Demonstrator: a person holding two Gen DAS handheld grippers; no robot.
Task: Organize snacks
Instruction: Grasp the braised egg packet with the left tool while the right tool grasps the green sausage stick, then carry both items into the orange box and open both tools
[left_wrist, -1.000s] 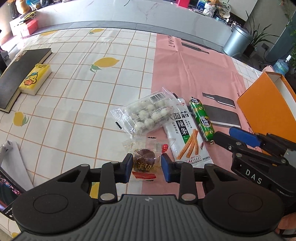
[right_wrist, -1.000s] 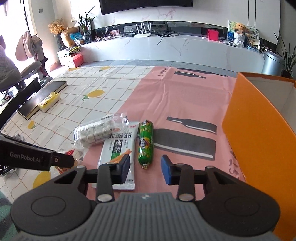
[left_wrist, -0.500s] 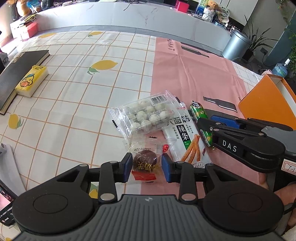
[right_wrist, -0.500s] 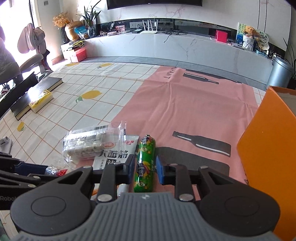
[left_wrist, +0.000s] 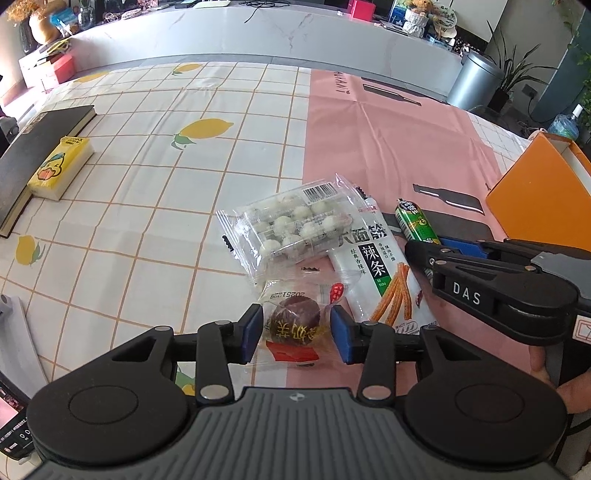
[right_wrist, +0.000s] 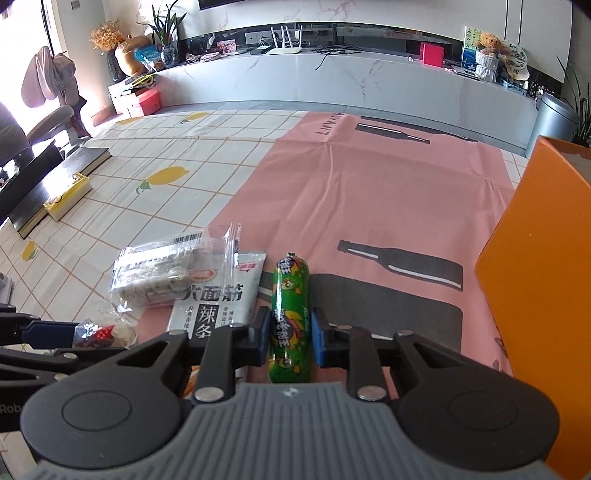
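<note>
- the table (left_wrist: 155, 155) wears a white checked cloth with lemon prints on the left and a pink mat (right_wrist: 369, 192) with black bottle shapes on the right.
- an orange box (right_wrist: 539, 280) stands at the right edge of the pink mat, well apart from the snacks.
- a black book (left_wrist: 33, 147) lies at the far left, with a yellow tissue pack (left_wrist: 61, 168) resting against its near side.
- the white spicy-strip packet (left_wrist: 380, 273) lies across the seam of cloth and mat, its top corner tucked under the clear bag of white balls (left_wrist: 295, 225).
- the green sausage (right_wrist: 290, 321) lies just right of that packet on the mat; the right gripper (right_wrist: 289, 334) has its two blue pads touching the sausage's sides, jaws pinching it near its lower half.
- the small wrapped brown candy (left_wrist: 295, 325) lies near the front, below the ball bag; the left gripper (left_wrist: 294, 334) straddles it with jaws spread, pads just beside the clear wrapper and a gap showing on each side of the candy itself.
</note>
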